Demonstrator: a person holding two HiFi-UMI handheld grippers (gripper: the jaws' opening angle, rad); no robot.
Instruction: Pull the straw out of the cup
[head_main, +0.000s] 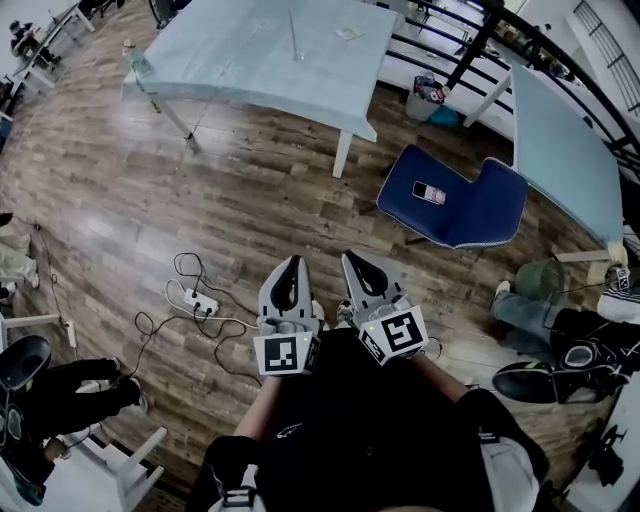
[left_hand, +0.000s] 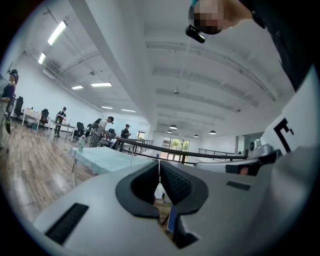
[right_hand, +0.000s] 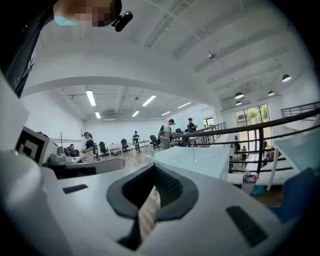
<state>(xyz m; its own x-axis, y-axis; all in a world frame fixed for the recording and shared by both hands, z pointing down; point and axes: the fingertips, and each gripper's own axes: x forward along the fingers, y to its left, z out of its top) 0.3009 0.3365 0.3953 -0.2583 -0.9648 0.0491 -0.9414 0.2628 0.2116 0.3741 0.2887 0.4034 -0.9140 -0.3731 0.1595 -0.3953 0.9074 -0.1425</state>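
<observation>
A thin clear straw (head_main: 294, 34) stands upright on the pale blue table (head_main: 250, 60) across the room; the cup around it is too clear and small to make out. In the right gripper view the straw (right_hand: 193, 150) rises from the table top (right_hand: 190, 160), and in the left gripper view the same table (left_hand: 105, 159) lies far ahead. My left gripper (head_main: 291, 262) and right gripper (head_main: 352, 258) are held side by side close to my body, well short of the table. Both are shut with nothing between the jaws, as the left gripper (left_hand: 159, 163) and right gripper (right_hand: 154, 166) show in their own views.
A blue chair (head_main: 455, 205) with a phone (head_main: 429, 192) on it stands between me and the table's right side. A power strip with cables (head_main: 203, 303) lies on the wood floor to the left. A second pale table (head_main: 560, 140), a black railing (head_main: 480, 30) and seated people (head_main: 570, 330) are to the right.
</observation>
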